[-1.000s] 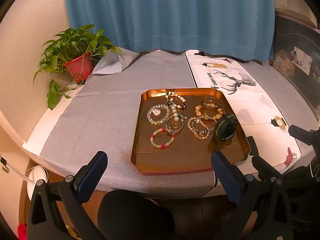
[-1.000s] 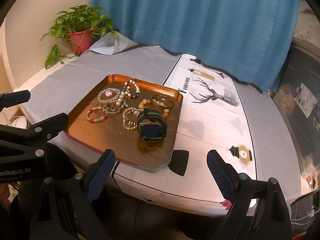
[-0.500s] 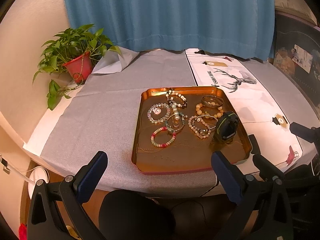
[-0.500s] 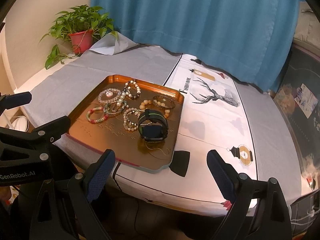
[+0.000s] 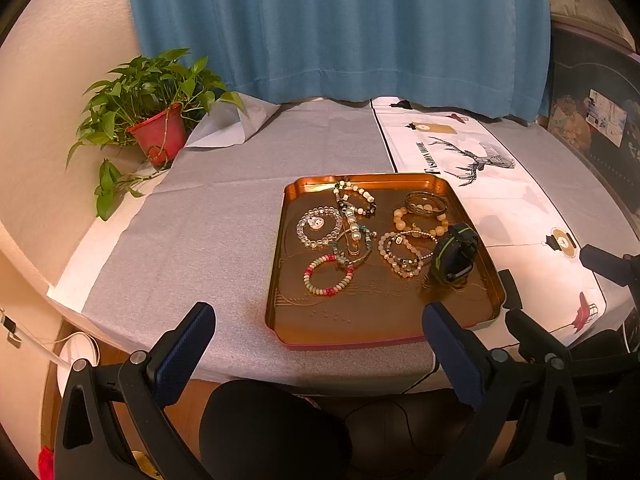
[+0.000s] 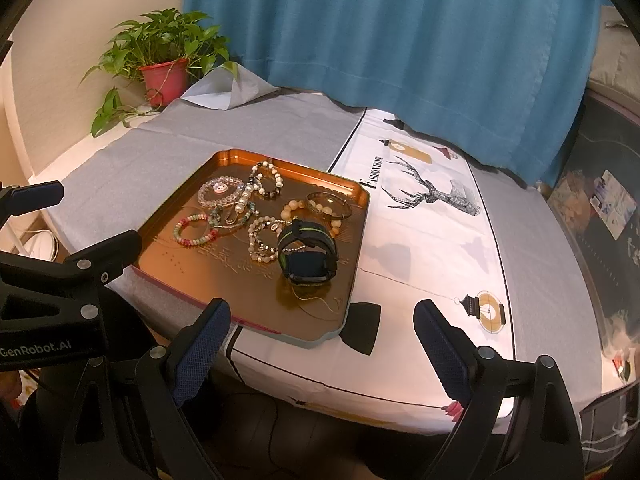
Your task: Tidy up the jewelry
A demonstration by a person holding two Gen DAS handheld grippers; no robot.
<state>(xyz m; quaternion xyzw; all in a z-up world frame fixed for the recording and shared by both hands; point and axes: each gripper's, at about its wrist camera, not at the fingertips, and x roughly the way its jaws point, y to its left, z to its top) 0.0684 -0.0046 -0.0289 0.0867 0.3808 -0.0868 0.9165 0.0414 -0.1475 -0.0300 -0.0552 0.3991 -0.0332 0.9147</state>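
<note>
A: Tongs, two. State?

B: Left gripper (image 5: 318,334) spread wide, nothing between its fingers, hovering off the table's near edge. Right gripper (image 6: 322,326) likewise spread and empty, at about 3 o'clock from the left one.

A: Jewelry, location?

B: One copper tray (image 5: 360,320), at 12 o'clock from the left gripper, resting on the table. It held a red-and-green bead bracelet (image 5: 329,274), a clear bead bracelet (image 5: 319,227) and a dark watch (image 6: 308,254) at the tray's 3 o'clock side, among other bracelets.

A: Surface?

B: Grey cloth (image 5: 192,232) under the tray's left part; a white stag-print runner (image 6: 432,216) at its 3 o'clock.

A: Room?

B: Blue curtain (image 5: 340,28) at 12 o'clock behind the table; potted plant (image 5: 154,104) at 10 o'clock, by a cream wall (image 5: 48,120).
</note>
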